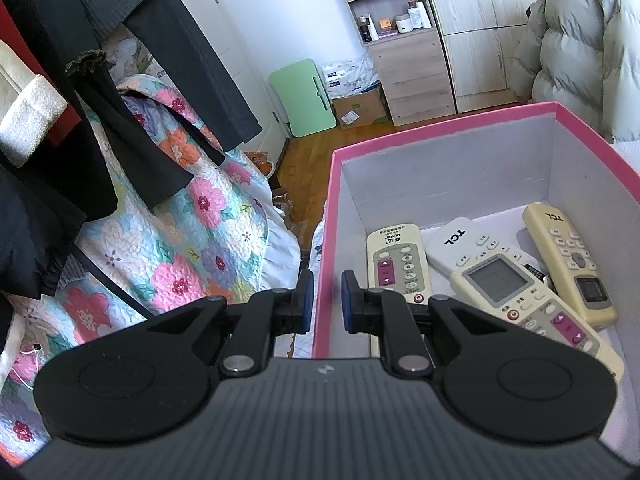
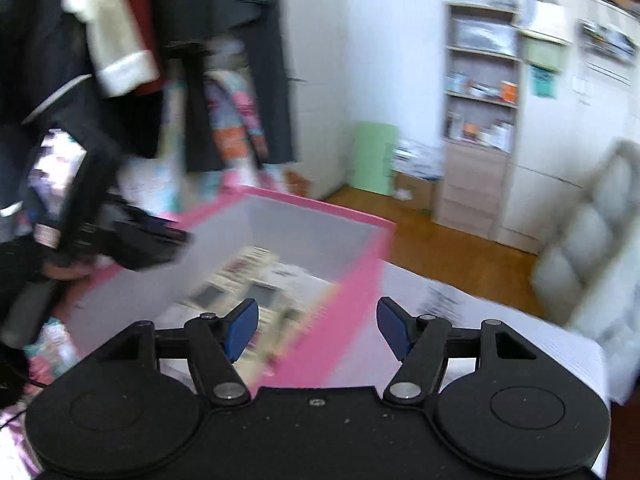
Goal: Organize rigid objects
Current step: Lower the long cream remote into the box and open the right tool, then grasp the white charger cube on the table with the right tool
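Step in hand, judged from the layout: right gripper (image 2: pixel 318 328) is between picks. It hangs over the near-right rim of the pink box (image 1: pixel 440 130), nothing between its blue pads. No further loose object is visible in either view, so the next target cannot be named.

To do it well: keep the jaws spread until they straddle the next rigid item across its short side, come in from above, and clear the box wall on the way back so the rim does not get knocked. Right wrist view is smeared, so slow down before closing.

Left gripper (image 1: pixel 325 300): jaws nearly closed, clamped on the left wall of the box, one pad outside, one inside. Looks like it steadies the box; best left as it is while the other hand loads.

Right gripper: jaws wide apart, released, holding nothing. Its left pad sits over the box interior, its right pad over the white surface (image 2: pixel 500 308) beside the box.

Inside the box, four remotes lie on the floor:
- beige remote (image 1: pixel 398 262) at left, near the clamped wall
- grey-screen remote (image 1: pixel 520 300) in the middle, nearest
- white TCL remote (image 1: pixel 460 242) partly under it
- cream TCL remote (image 1: pixel 570 264) at right

Far: wooden shelf unit (image 1: pixel 396 40) against the wall.
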### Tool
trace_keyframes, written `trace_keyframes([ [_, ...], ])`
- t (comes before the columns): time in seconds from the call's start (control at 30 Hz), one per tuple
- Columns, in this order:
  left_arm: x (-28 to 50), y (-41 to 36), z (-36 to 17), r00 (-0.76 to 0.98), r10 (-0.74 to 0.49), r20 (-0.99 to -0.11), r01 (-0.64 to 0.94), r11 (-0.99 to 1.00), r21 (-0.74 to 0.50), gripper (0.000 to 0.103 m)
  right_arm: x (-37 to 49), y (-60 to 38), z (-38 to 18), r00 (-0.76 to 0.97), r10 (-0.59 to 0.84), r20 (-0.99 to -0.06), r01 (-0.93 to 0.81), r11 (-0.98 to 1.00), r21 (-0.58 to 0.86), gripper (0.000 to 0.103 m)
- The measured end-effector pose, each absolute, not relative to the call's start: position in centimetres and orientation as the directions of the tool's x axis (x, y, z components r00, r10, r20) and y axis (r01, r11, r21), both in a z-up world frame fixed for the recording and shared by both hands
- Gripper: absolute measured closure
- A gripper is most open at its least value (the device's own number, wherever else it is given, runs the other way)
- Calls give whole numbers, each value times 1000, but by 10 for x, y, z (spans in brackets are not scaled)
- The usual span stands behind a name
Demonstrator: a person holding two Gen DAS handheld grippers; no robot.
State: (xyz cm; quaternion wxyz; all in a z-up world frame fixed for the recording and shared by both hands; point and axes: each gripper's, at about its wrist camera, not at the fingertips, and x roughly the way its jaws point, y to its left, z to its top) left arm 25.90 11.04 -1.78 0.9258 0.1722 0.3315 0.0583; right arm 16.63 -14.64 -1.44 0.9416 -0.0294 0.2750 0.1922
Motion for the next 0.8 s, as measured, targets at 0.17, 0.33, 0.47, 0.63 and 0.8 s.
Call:
trace_keyframes([
  [0.17,258,110,-18,773,225,-593,3,934,357,89,176,-179,-52,732,287,-618,-271,955,123,35],
  [0.33,258,110,-18,771,227,-595,1,934,358,89,191,-184,-86,702,234,-673,-196,972,134,36],
  [0.47,259,110,-18,771,224,-595,5,933,359,89,217,-186,-106,719,166,-675,-126,986,108,36],
  [0.63,259,110,-19,773,221,-595,10,933,359,89,231,-175,-116,738,125,-664,-167,986,0,80],
  [0.8,259,110,-19,772,220,-597,11,934,358,89,214,-179,-95,773,204,-600,-195,977,82,99],
])
